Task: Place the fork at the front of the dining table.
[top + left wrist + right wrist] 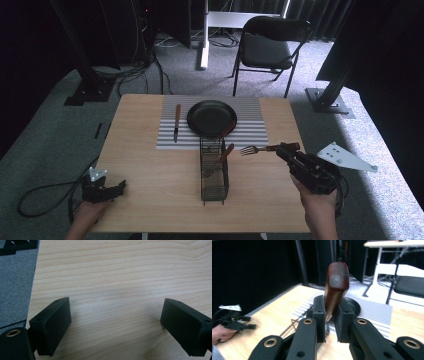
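My right gripper (286,147) is shut on the wooden handle of a fork (252,149), held above the table just right of a black wire caddy (214,187), tines pointing left. In the right gripper view the jaws (329,315) clamp the handle (336,282), whose butt end faces the camera. Two wooden-handled utensils (226,152) lean in the caddy. My left gripper (117,187) rests at the table's near left corner. Its jaws (115,325) stand wide open over bare wood.
A striped placemat (250,130) lies at the far middle with a black plate (211,117) on it and a knife (176,122) on its left side. A black folding chair (267,47) stands beyond the table. The left table edge (35,290) is close to my left gripper.
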`<state>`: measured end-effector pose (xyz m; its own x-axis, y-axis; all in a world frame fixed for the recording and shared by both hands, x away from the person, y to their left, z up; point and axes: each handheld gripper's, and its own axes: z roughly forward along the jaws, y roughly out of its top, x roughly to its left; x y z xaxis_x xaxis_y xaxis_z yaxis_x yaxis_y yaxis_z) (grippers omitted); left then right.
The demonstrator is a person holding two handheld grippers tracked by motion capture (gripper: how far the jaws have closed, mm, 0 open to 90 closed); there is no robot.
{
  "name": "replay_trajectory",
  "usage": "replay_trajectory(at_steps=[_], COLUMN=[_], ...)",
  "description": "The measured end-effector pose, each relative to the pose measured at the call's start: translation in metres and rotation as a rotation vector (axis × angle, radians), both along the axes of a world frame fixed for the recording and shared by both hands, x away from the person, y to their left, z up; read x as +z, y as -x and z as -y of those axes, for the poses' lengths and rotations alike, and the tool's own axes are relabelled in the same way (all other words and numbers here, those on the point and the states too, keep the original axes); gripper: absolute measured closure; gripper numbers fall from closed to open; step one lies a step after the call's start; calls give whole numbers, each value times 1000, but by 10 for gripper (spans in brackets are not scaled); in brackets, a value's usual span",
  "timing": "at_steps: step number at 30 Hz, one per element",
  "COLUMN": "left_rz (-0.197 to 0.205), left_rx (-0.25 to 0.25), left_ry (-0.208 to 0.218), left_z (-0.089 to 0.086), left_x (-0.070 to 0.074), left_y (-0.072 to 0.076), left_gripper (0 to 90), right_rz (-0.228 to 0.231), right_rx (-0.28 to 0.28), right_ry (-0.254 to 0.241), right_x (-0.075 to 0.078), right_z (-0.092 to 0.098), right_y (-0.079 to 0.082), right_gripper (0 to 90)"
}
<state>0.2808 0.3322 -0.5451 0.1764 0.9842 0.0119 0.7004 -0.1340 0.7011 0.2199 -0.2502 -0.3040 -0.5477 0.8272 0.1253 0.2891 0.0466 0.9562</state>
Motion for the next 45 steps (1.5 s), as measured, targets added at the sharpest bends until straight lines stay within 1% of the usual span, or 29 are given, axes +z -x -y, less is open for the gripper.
replay_trajectory(at_steps=[1,2,5,6,7,8,9,10,12,14,16,17,18,19,20,23,24,25,26,29,31,32,37,39,40,43,45], left_rz=[0,0,0,0,0,0,0,0,0,0,0,0,0,0,0,0,0,0,0,-1,0,0,0,0,0,1,0], left_rx=[0,0,0,0,0,0,0,0,0,0,0,0,0,0,0,0,0,0,0,0,0,0,0,0,0,0,0], left_ry=[0,0,0,0,0,0,0,0,0,0,0,0,0,0,0,0,0,0,0,0,1,1,0,-1,-1,0,-1], left_z=[0,0,0,0,0,0,0,0,0,0,0,0,0,0,0,0,0,0,0,0,0,0,0,0,0,0,0], left_x=[0,0,0,0,0,0,0,0,0,0,0,0,0,0,0,0,0,0,0,0,0,0,0,0,0,0,0], left_y=[0,0,0,0,0,0,0,0,0,0,0,0,0,0,0,0,0,0,0,0,0,0,0,0,0,0,0], left_gripper=[95,95,95,95,95,95,95,95,95,95,95,95,95,96,96,95,95,95,95,95,95,95,96,95,95,95,95], right_rz=[-19,-19,-55,-55,-72,-72,-84,-84,-93,-99,-111,-116,-116,-127,-127,-143,-143,-153,-153,-158,-167,-167,-177,-190,-190,-205,-227], right_rx=[-16,-16,-44,-44,-63,-63,-79,-79,-100,-129,-145,-163,-163,-172,-172,-187,-187,-186,-186,-188,-187,-187,-190,-196,-196,-205,-214], right_ry=[4,4,19,19,24,24,31,31,38,54,66,86,86,95,95,120,120,122,122,134,146,146,164,169,169,185,207], right_x=[-6,-6,-18,-18,-23,-23,-29,-29,-34,-39,-44,-48,-48,-52,-52,-58,-58,-61,-61,-63,-64,-64,-63,-64,-64,-65,-68], right_z=[4,4,9,9,12,12,14,14,15,16,17,16,16,16,16,13,13,10,10,6,2,2,-3,-4,-4,-8,-13], right_y=[-4,-4,-13,-13,-17,-17,-21,-21,-25,-31,-36,-41,-41,-48,-48,-62,-62,-68,-68,-77,-86,-86,-101,-113,-113,-128,-145], right_gripper=[808,808,808,808,808,808,808,808,808,808,808,808,808,808,808,808,808,808,808,808,808,808,808,808,808,808,808])
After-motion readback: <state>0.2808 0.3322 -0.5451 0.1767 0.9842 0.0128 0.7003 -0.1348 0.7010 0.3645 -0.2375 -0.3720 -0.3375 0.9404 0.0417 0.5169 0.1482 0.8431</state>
